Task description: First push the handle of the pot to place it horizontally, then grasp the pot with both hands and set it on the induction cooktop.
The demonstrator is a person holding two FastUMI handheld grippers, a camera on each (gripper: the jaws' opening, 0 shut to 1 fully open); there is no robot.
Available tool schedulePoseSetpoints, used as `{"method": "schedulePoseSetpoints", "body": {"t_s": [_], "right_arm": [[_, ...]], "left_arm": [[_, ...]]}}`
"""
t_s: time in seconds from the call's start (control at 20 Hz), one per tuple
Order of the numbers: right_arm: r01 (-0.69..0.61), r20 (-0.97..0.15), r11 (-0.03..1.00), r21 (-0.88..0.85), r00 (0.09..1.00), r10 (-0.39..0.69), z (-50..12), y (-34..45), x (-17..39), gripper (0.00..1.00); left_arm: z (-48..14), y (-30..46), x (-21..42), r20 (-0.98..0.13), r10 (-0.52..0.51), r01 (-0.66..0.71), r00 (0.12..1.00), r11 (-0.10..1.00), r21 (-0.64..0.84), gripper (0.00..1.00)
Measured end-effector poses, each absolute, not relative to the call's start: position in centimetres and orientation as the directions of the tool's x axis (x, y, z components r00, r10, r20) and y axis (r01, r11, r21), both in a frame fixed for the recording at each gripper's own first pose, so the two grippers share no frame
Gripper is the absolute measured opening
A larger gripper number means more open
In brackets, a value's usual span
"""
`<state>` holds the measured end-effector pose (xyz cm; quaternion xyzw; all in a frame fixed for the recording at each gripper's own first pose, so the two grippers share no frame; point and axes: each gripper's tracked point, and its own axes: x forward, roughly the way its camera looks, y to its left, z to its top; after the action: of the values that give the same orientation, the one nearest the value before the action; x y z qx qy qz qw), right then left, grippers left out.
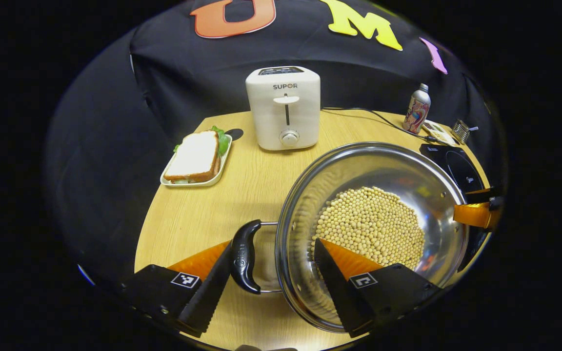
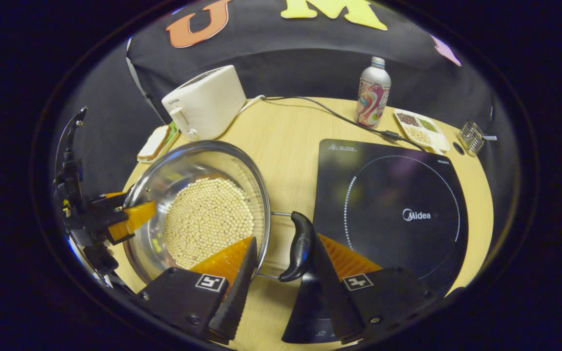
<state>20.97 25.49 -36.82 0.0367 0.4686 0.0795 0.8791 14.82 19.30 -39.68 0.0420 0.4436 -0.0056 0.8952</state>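
A steel pot (image 1: 408,170) holding soybeans (image 1: 373,224) stands on the round wooden table (image 1: 242,185). Its black side handle (image 1: 244,256) lies level between the fingers of my left gripper (image 1: 272,243), which is open: one finger is outside the handle, the other reaches inside the pot over the beans. On the pot's (image 2: 183,165) other side, my right gripper (image 2: 285,240) is open around the second black handle (image 2: 300,246) and the rim, one finger inside the pot. The black induction cooktop (image 2: 393,209) lies just right of that handle. The left gripper (image 2: 130,217) shows at the far rim.
A white toaster (image 1: 283,107) stands at the back, a plate with a sandwich (image 1: 195,158) to its left. A bottle (image 2: 372,92), a compartment tray (image 2: 420,129), a small metal rack (image 2: 471,136) and a black cable (image 2: 330,114) sit behind the cooktop.
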Motion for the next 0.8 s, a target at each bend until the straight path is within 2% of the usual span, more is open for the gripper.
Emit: {"method": "schedulePoseSetpoints", "body": {"t_s": [0.05, 0.1, 0.15, 0.25, 0.3, 0.35, 0.4, 0.45, 0.55, 0.6, 0.7, 0.75, 0.8], "right_arm": [[-0.097, -0.826, 0.987, 0.129, 0.541, 0.161, -36.76, 25.52, 20.88, 0.7], [-0.086, -0.834, 0.988, 0.125, 0.53, 0.152, -36.8, 25.5, 20.92, 0.71], [-0.076, -0.841, 0.989, 0.126, 0.521, 0.147, -36.56, 25.54, 20.76, 0.68], [-0.063, -0.847, 0.989, 0.132, 0.511, 0.145, -36.5, 25.59, 20.82, 0.65], [-0.07, -0.848, 0.989, 0.128, 0.509, 0.146, -36.45, 25.58, 20.84, 0.63], [-0.069, -0.85, 0.989, 0.132, 0.506, 0.148, -36.4, 25.48, 20.94, 0.65], [-0.07, -0.85, 0.989, 0.134, 0.505, 0.151, -36.33, 25.47, 20.88, 0.62], [-0.07, -0.85, 0.989, 0.133, 0.504, 0.15, -36.37, 25.48, 20.96, 0.6], [-0.07, -0.852, 0.988, 0.136, 0.501, 0.153, -36.23, 25.52, 20.99, 0.62], [-0.066, -0.85, 0.988, 0.14, 0.504, 0.154, -36.16, 25.52, 20.95, 0.6], [-0.053, -0.849, 0.987, 0.151, 0.505, 0.156, -36.16, 25.45, 20.81, 0.56], [-0.051, -0.848, 0.986, 0.158, 0.505, 0.162, -36.12, 25.48, 20.59, 0.55], [-0.057, -0.845, 0.987, 0.152, 0.511, 0.16, -35.93, 25.54, 20.35, 0.55]], "left_arm": [[-39.94, 19.65, 14.87, -0.806, 0.045, 0.039, 0.591, 0.996, 0.084, 0.95], [-40.22, 20.1, 15.15, -0.807, 0.06, 0.028, 0.587, 0.995, 0.094, 0.94], [-40.31, 20.08, 15.22, -0.817, 0.047, 0.019, 0.575, 0.997, 0.071, 0.83], [-40.28, 20.05, 14.9, -0.834, 0.021, 0.008, 0.551, 1.0, 0.03, 0.77], [-40.21, 20.11, 14.79, -0.846, 0.009, -0.002, 0.533, 1.0, 0.01, 0.75], [-40.33, 20.02, 14.86, -0.857, -0.005, -0.01, 0.516, 1.0, -0.012, 0.82], [-40.19, 20.09, 14.66, -0.867, -0.02, -0.015, 0.499, 0.999, -0.031, 0.82], [-40.15, 19.99, 14.65, -0.873, -0.029, -0.022, 0.486, 0.999, -0.046, 0.78], [-40.05, 19.98, 14.54, -0.883, -0.04, -0.016, 0.468, 0.998, -0.054, 0.57], [-39.86, 19.89, 14.55, -0.88, -0.049, -0.009, 0.472, 0.998, -0.06, 0.66], [-39.87, 19.84, 14.48, -0.878, -0.063, 0.003, 0.474, 0.998, -0.07, 0.61], [-39.91, 19.85, 14.47, -0.879, -0.061, 0.01, 0.473, 0.998, -0.064, 0.52], [-39.84, 19.81, 14.47, -0.878, -0.061, 0.018, 0.474, 0.998, -0.059, 0.61]]}}
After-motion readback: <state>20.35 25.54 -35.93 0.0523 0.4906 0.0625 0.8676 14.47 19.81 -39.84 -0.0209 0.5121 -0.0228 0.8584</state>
